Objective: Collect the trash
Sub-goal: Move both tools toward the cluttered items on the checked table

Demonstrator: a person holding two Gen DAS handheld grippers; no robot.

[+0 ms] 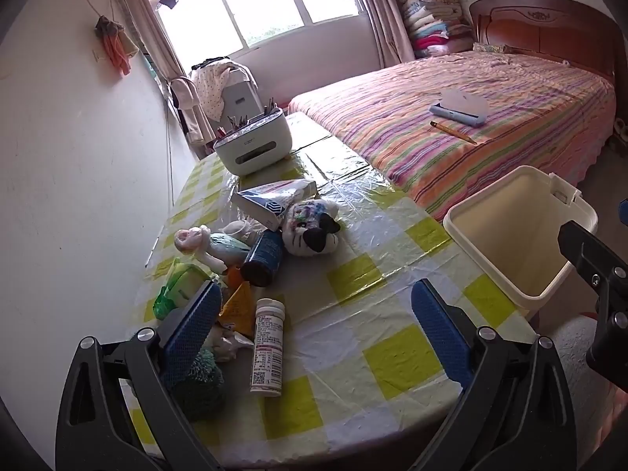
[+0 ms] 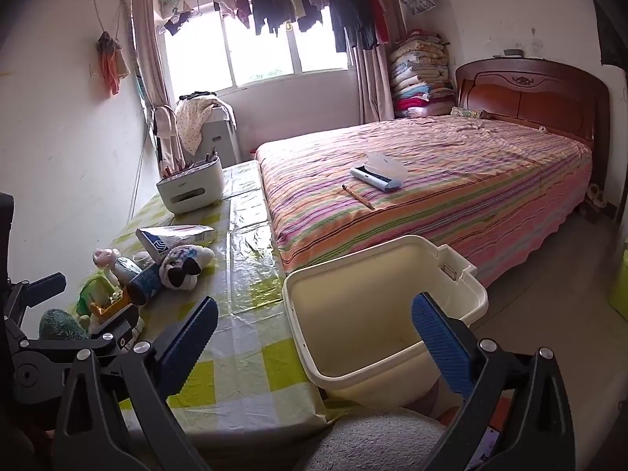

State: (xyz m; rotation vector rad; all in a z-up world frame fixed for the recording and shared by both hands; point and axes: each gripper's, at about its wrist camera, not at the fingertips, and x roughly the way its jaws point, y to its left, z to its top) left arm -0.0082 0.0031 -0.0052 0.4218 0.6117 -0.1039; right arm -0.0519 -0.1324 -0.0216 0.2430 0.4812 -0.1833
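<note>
Both grippers, left (image 1: pixel 314 314) and right (image 2: pixel 314 329): jaws wide apart, nothing held, nothing touched.

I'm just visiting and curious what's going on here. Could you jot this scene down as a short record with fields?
place: bedroom, table in checked cloth beside a striped bed
clutter: white bottle, dark bottle, plush cat, box, wrappers
bin: cream bin, open, looks empty, at the table's edge
left gripper: open, holding nothing
right gripper: open, holding nothing
</note>
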